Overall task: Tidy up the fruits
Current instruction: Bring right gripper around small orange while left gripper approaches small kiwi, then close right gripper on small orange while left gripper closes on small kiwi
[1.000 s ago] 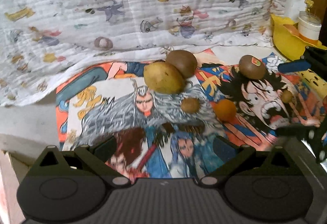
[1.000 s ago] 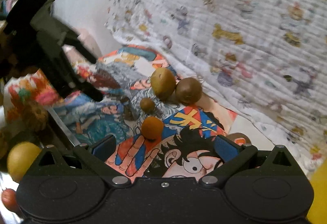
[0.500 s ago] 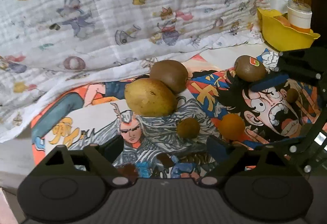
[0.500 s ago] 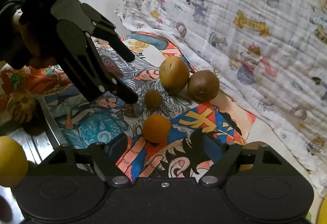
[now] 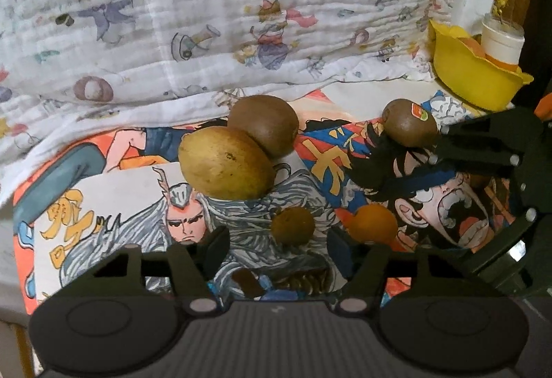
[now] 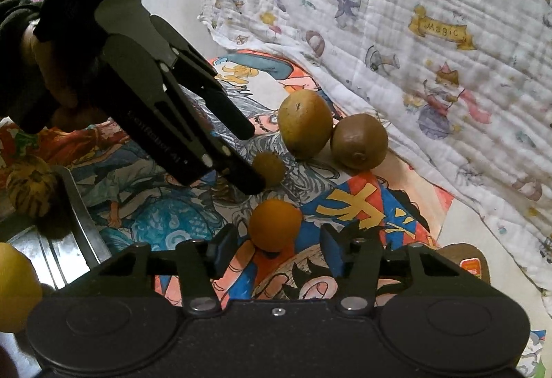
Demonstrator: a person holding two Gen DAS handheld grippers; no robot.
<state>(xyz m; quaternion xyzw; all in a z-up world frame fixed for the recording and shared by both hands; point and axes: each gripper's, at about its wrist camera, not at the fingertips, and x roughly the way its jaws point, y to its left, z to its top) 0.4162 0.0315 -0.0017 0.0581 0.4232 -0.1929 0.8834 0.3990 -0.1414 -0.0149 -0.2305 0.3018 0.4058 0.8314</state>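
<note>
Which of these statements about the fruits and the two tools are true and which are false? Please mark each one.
1. The small orange fruit lies in front of the right tool, between its open fingers. True.
2. The left tool is shut on the small brown fruit. False: it is open and holds nothing.
3. The yellowish fruit touches a kiwi. True.
4. The kiwi with the sticker lies in the yellow bowl. False: it lies on the printed cloth.
</note>
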